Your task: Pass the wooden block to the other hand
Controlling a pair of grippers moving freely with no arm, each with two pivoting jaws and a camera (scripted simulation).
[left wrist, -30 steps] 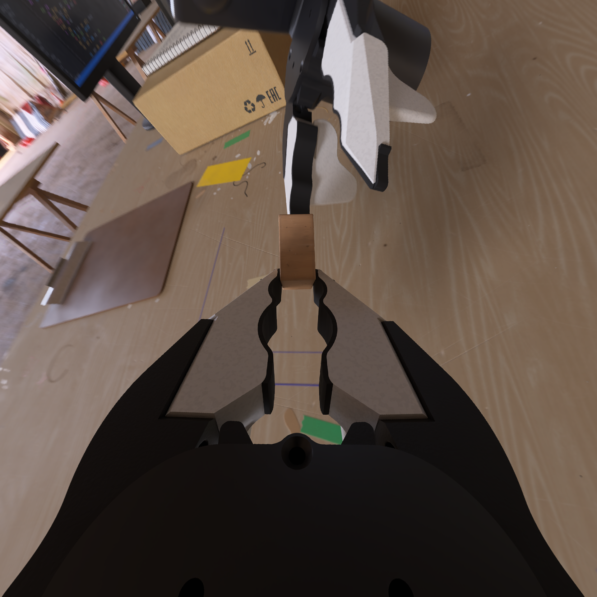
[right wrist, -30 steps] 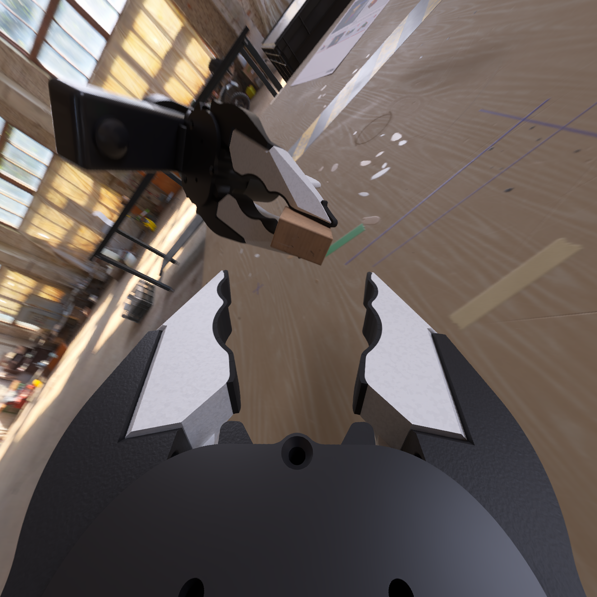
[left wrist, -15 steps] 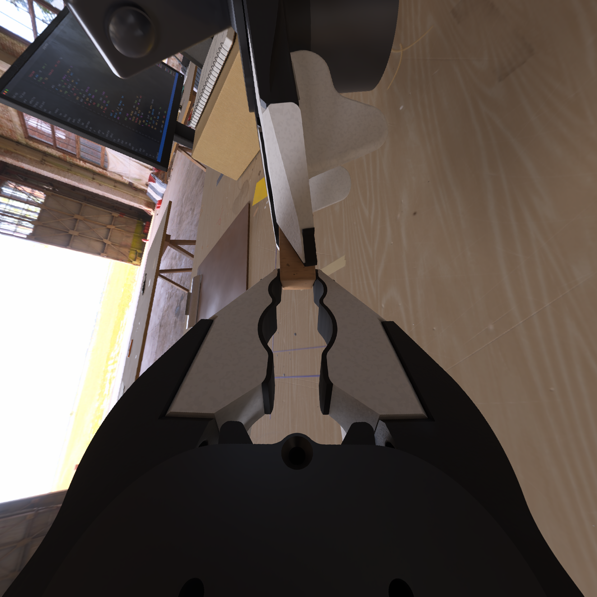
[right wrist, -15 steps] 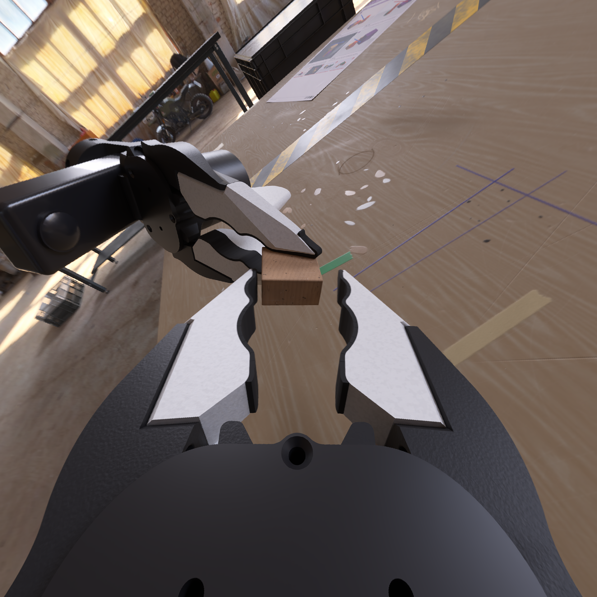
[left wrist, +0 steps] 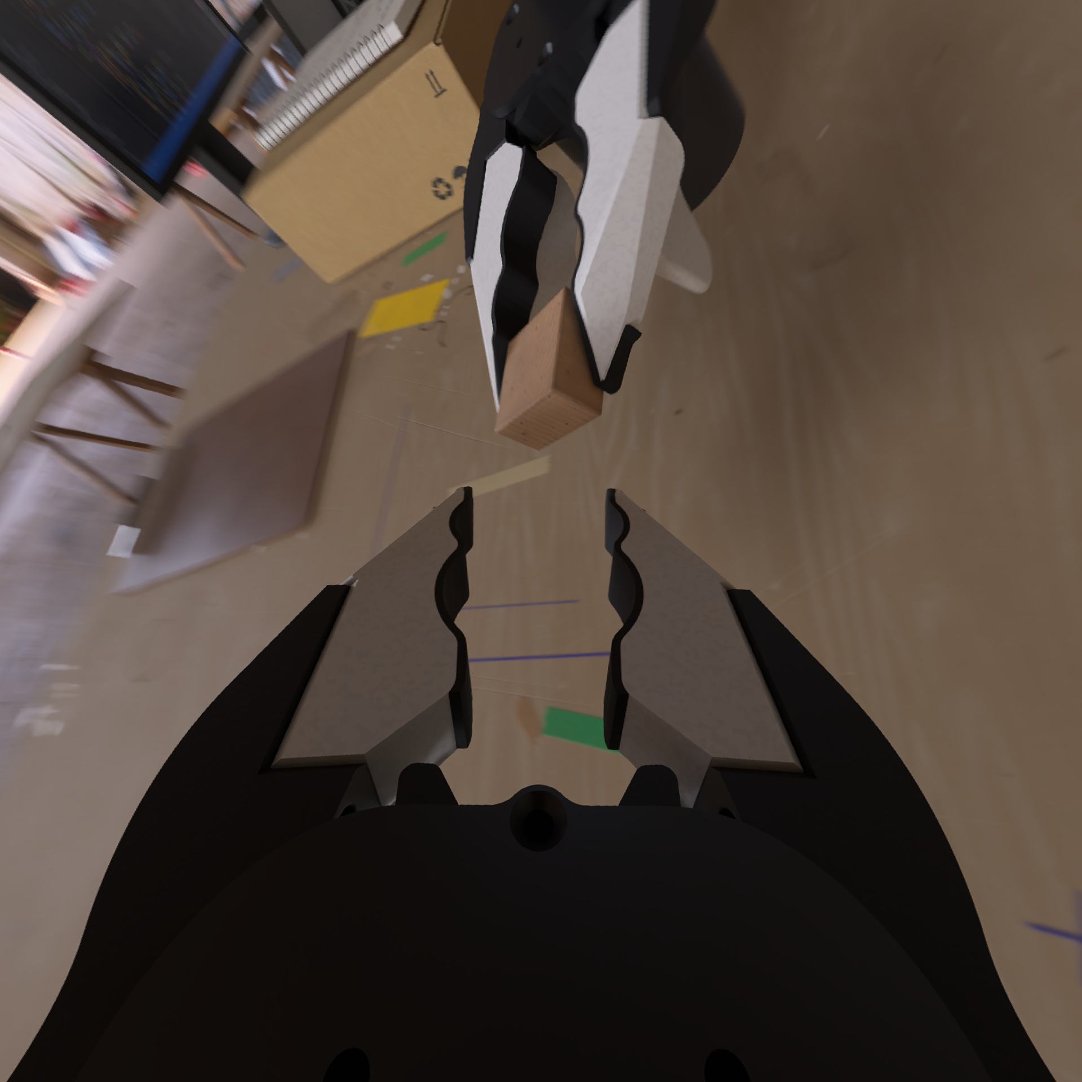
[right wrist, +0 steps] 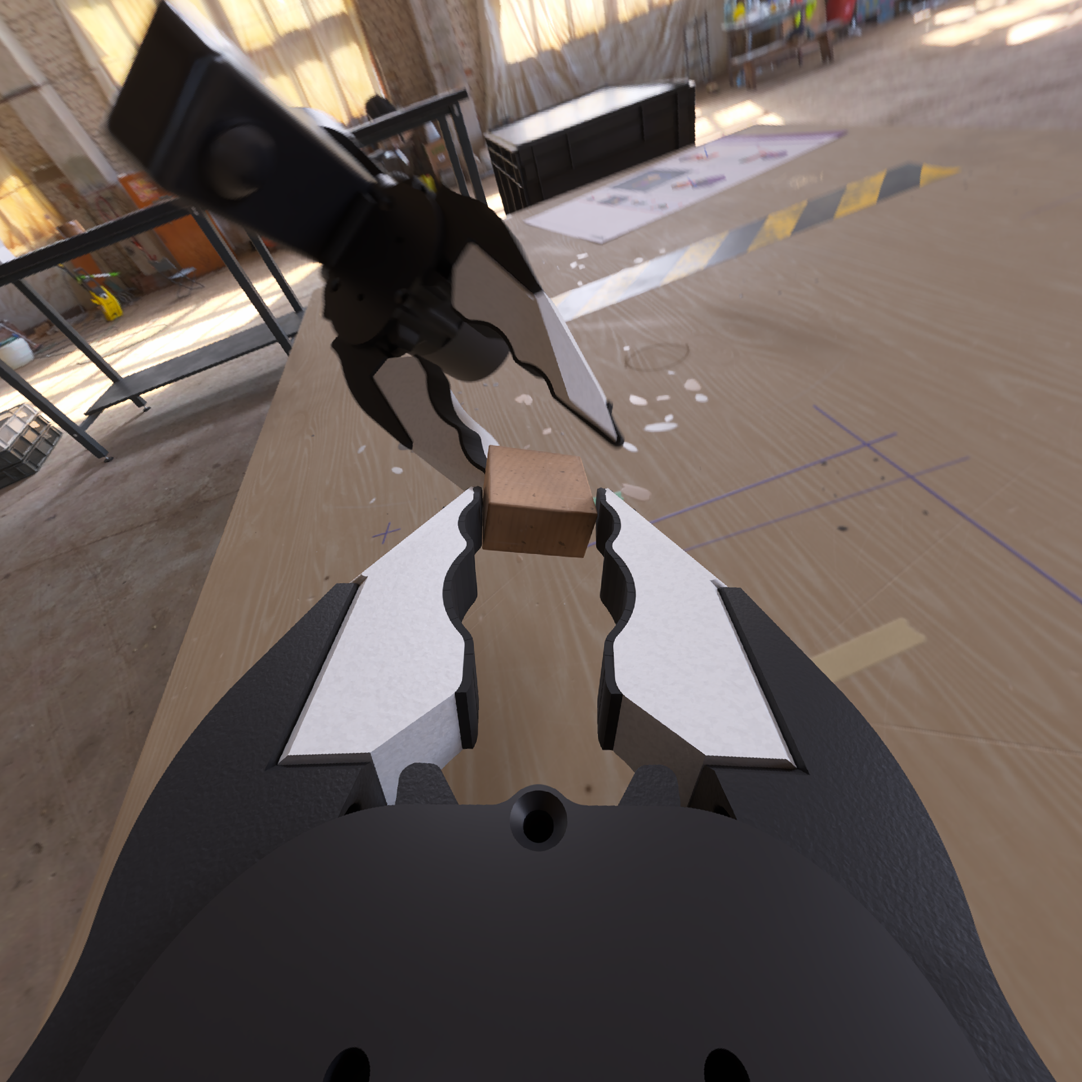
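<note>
Wooden block [right wrist: 536,506]: small cube, pale-brown grain w/ fine speckles, held in the air above the plywood table [right wrist: 878,585]. Right gripper [right wrist: 537,497] pinches it btwn wavy-edged white fingertips [right wrist: 462,515]. Left gripper [left wrist: 537,497] spread apart, nothing btwn its grey fingers, just short of the block [left wrist: 547,380]. Cardboard box [left wrist: 363,193] behind.

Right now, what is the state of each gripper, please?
Left gripper: open, empty.
Right gripper: shut on the wooden block.

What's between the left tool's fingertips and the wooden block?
Nothing: left wrist view shows an open gap, only bare tabletop behind, between the open left tool and the brown wooden block.
</note>
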